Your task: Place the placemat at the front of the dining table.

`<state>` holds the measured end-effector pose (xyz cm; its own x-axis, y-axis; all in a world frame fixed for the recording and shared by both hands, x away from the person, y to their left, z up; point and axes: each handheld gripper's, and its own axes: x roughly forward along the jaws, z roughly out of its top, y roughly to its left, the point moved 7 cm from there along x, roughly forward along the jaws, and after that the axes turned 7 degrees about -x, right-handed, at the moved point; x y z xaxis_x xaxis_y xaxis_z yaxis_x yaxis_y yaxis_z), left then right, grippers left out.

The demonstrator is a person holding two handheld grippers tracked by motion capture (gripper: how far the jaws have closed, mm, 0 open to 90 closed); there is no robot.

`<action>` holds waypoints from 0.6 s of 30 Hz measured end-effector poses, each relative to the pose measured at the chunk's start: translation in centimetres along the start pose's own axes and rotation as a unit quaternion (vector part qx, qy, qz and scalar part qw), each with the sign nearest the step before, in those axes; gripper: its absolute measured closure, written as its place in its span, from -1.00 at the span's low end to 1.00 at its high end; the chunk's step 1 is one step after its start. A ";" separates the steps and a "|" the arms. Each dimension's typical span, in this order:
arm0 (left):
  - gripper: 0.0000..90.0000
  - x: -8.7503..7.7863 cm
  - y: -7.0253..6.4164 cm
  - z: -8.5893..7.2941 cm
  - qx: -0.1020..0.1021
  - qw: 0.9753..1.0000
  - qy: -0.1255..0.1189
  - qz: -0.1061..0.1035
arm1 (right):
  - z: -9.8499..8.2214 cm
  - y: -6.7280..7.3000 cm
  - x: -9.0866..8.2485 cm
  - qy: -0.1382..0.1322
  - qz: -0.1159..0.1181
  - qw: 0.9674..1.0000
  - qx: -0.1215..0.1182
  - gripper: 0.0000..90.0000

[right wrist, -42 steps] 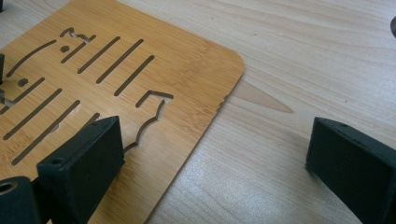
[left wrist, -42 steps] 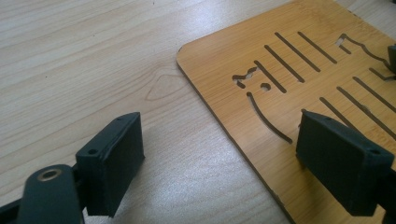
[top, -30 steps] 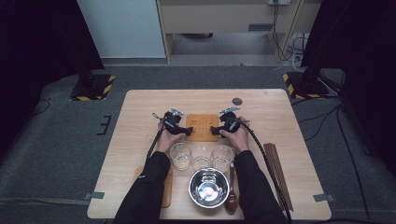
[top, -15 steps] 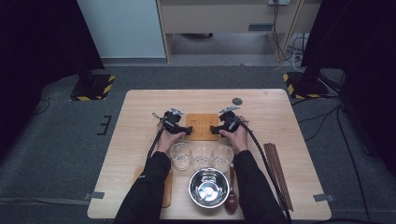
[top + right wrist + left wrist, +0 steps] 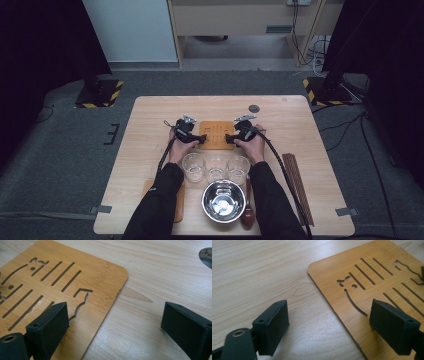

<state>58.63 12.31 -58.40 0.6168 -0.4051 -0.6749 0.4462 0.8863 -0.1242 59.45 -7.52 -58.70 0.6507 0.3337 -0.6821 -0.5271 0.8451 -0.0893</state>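
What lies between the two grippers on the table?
In the high view, the bamboo mat with slot cut-outs lies flat between the left gripper and the right gripper.

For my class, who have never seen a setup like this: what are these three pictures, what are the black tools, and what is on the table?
A person sits at a wooden table with a handheld two-jaw gripper in each hand. The high view looks down from above: left gripper, right gripper. The other two pictures come from cameras riding on each gripper, looking along its black jaws. Between the grippers lies a bamboo mat with cut-out slots. Each gripper's jaws straddle one edge of the mat, open, and have just been closing a little; nothing is gripped yet. Nearer the person stand three glasses and a metal bowl.
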 end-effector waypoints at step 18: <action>-0.68 0.0 -0.1 0.1 0.014 1.000 -0.005 -0.003 | 0.0 0.1 -0.3 -0.011 -0.003 1.000 -0.006 -0.67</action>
<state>58.62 12.17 -58.30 0.6205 -0.4121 -0.6672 0.4672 0.8776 -0.1076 59.19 -7.58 -58.52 0.6655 0.3385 -0.6653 -0.5299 0.8419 -0.1017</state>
